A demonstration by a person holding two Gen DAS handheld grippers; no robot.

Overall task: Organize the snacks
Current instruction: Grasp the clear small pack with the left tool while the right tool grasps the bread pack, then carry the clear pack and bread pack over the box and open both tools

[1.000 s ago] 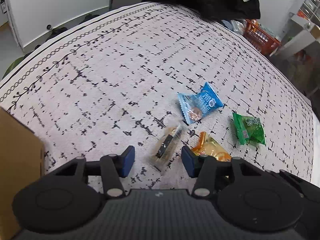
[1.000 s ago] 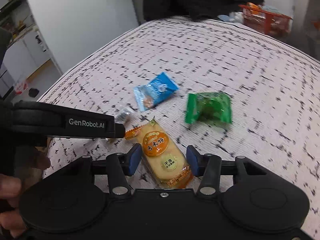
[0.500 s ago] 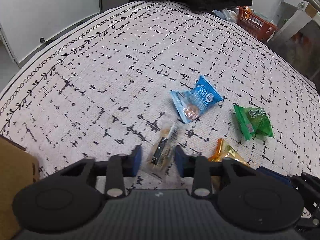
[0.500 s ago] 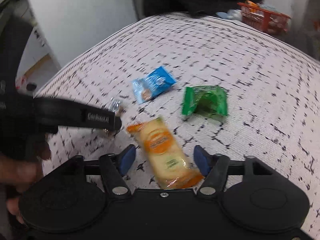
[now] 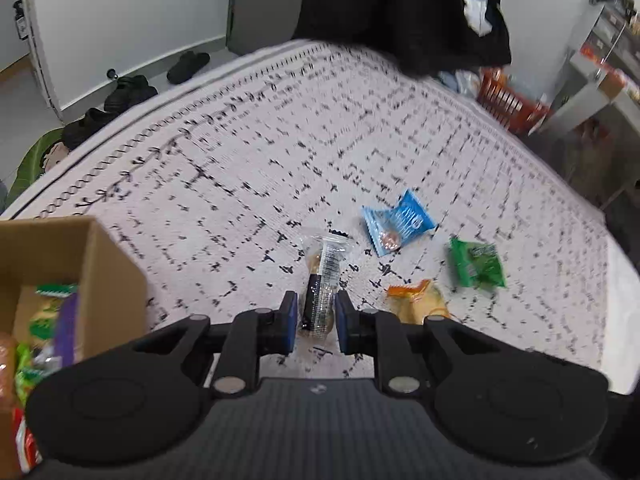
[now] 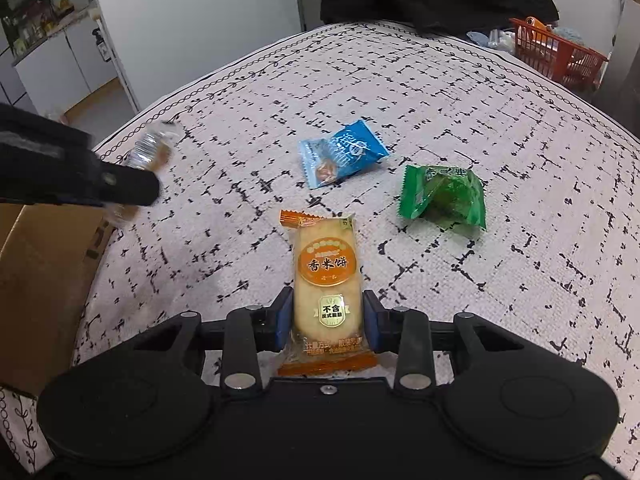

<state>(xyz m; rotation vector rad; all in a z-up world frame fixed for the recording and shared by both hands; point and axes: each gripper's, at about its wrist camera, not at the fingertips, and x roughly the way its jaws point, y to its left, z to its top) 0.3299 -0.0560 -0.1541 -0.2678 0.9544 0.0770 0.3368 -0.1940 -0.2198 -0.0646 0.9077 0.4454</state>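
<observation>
the left gripper (image 5: 316,316) clamps a clear-wrapped snack (image 5: 322,280) above the patterned cloth (image 5: 240,184), beside a cardboard box (image 5: 108,264). the right gripper (image 6: 326,316), jaws just closing, pinches an orange rice-cake packet (image 6: 325,276); blue packet (image 6: 342,152) and green packet (image 6: 444,196) lie beyond.

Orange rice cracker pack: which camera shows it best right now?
Right wrist view: the rice cracker pack shows whole, label readable, pinched in the right gripper. Left wrist view shows only its top end behind a finger.
</observation>
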